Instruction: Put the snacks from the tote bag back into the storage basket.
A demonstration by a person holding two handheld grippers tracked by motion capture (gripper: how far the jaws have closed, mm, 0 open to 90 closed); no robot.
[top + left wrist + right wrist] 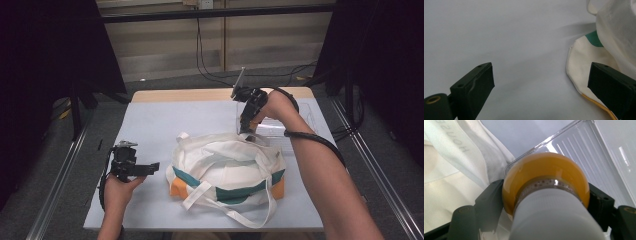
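Tabletop [150, 120] carries the tote bag [225, 170], clear tray [280, 127] just behind it, where the right gripper [546, 202] fingers clench the orange bottle [544, 170]: lift straight, clear the rim, while left gripper [541, 82] fingers gape empty beside the bag.

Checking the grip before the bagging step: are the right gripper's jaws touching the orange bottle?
Touching: the right gripper view shows both jaws pressed against the orange bottle.

Your orange bottle [544, 167] at the bag's rim

You see its white cap nearest, its round body over the cloth bag [225, 165] beside the clear tray [584, 152].
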